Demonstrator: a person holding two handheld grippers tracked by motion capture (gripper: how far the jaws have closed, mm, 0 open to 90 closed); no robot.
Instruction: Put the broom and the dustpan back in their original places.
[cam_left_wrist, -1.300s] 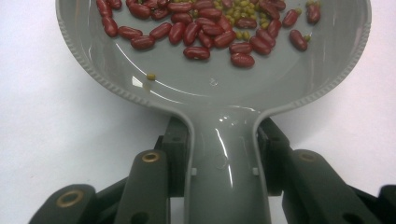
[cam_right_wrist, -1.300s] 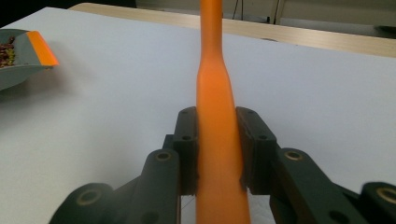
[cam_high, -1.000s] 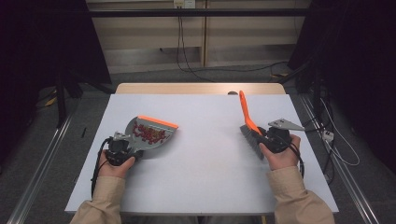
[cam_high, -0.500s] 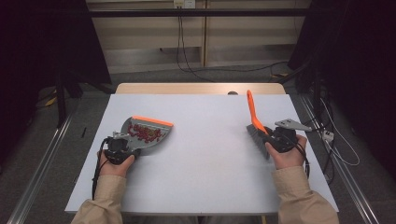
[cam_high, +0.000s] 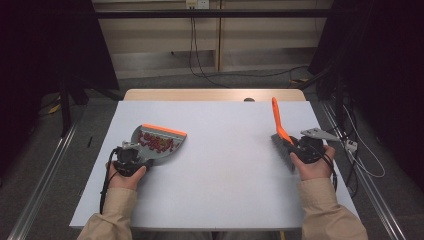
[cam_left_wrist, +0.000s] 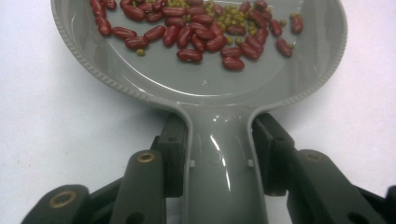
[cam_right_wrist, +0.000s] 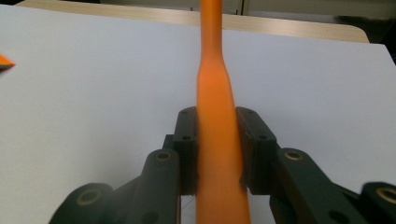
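Left gripper (cam_left_wrist: 219, 158) just loosening around stiff, light dustpan (cam_high: 159, 144) handle at 8 o'clock; beans (cam_left_wrist: 205, 28) spill easily. Right gripper (cam_right_wrist: 217, 149) clamped tight on brush (cam_high: 278, 131).

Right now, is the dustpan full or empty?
Partly filled: red beans and small green ones lie across the dustpan.

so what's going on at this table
A person works with a gripper in each hand. The left gripper sits around the handle of a grey dustpan on the white table, loaded with red beans and small green ones; its jaws have just been opening, a slight gap showing beside the handle. The right gripper clamps an orange-handled brush near the table's right edge.
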